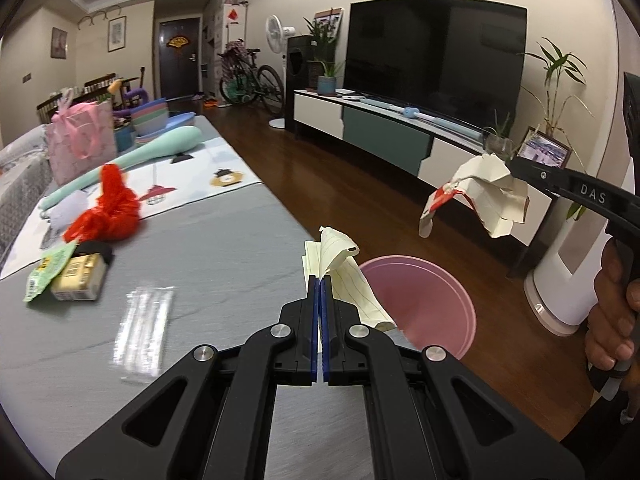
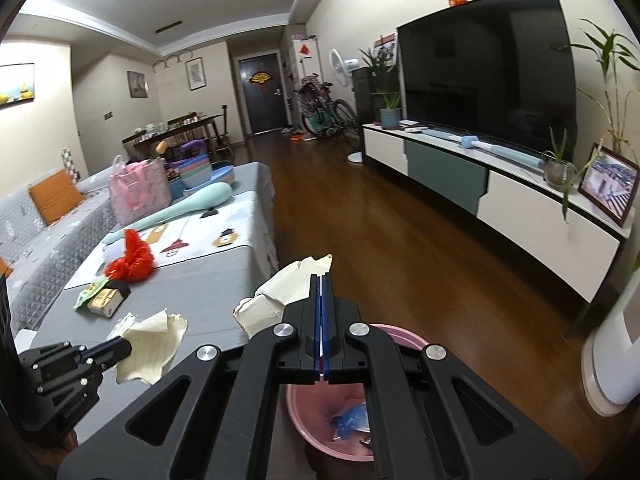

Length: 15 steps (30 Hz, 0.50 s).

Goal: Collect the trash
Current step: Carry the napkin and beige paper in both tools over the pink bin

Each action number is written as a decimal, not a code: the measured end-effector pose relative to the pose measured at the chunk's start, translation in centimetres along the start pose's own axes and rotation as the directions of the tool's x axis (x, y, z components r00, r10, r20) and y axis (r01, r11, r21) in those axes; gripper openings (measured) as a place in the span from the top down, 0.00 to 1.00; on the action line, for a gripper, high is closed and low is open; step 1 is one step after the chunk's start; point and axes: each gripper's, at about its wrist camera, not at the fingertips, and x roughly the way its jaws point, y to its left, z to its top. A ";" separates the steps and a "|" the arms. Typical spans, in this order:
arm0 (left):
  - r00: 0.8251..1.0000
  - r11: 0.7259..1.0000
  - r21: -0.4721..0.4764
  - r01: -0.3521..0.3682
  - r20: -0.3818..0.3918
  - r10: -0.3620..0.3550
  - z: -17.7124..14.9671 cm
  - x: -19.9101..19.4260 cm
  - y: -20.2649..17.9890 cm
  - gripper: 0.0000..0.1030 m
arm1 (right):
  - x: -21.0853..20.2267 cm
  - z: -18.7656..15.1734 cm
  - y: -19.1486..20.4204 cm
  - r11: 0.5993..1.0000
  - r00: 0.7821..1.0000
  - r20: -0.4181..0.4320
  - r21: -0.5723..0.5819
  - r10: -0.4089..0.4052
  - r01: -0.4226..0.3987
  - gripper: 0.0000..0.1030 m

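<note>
Pink bin [image 2: 320,432] contents only in right view, fingers clamping lined paper [image 1: 344,276], crumpled carton [image 2: 280,296]

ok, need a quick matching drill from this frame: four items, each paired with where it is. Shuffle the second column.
Items:
1. lined yellow paper
2. crumpled carton
3. pink bin
4. red mesh bag

Places:
A. on the floor beside the table, blue scrap inside
B. lying on the grey table
C. pinched in the left gripper
D. pinched in the right gripper

Pairs: 1-C, 2-D, 3-A, 4-B
</note>
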 end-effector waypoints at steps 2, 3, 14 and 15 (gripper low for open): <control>1.000 1.000 0.003 0.012 -0.007 -0.012 0.2 0.7 -0.9 0.99 | 0.1 0.0 -0.8 1.000 1.000 -0.002 0.012 -0.015 0.015 1.00; 1.000 1.000 0.003 0.017 -0.009 -0.017 0.3 1.1 -1.1 0.99 | 0.2 0.0 -1.1 1.000 1.000 -0.002 0.015 -0.023 0.023 1.00; 0.998 0.998 0.030 0.056 -0.033 -0.055 2.2 5.1 -5.6 0.99 | 2.0 0.0 -4.1 0.993 0.996 -0.027 0.075 -0.088 0.090 1.00; 0.998 0.998 0.032 0.058 -0.036 -0.057 2.3 5.5 -5.9 0.99 | 2.2 0.0 -4.2 0.993 0.995 -0.027 0.076 -0.093 0.095 1.00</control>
